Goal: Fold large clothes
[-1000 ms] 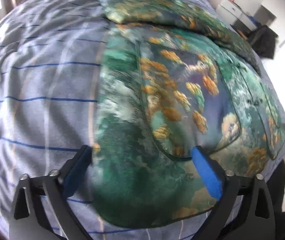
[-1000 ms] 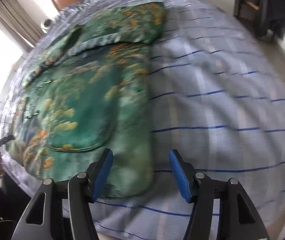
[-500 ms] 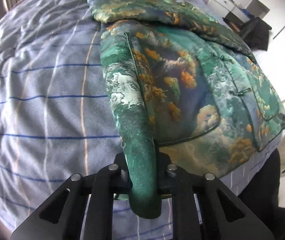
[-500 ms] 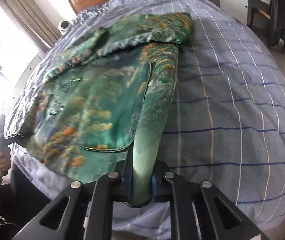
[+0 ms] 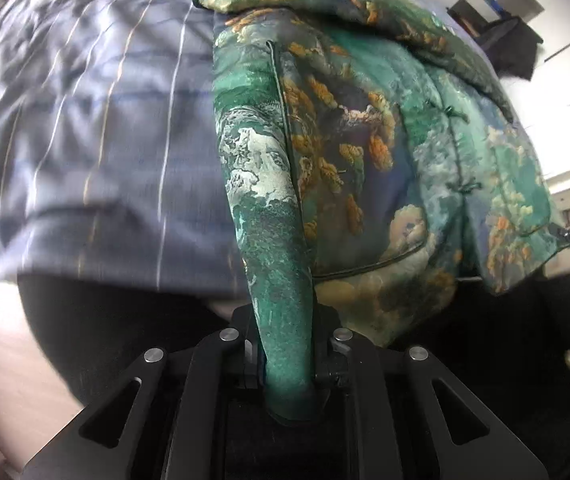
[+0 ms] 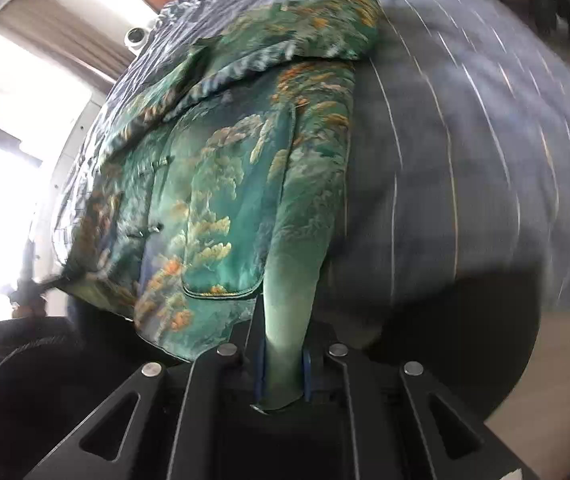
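The green brocade jacket (image 5: 365, 152) is now being drawn off the striped bed (image 5: 97, 128) (half a second ago it lay flat), its hem corners being clenched by the left gripper (image 5: 287, 364) and right gripper (image 6: 283, 364), ready for folding

No legible text, labels or numbers; frames blurred.

Your bed (image 5: 97, 128) wears a striped blue-grey sheet | green jacket (image 5: 365, 152) lies on it, 12 to 3 o'clock | hem overhangs near edge
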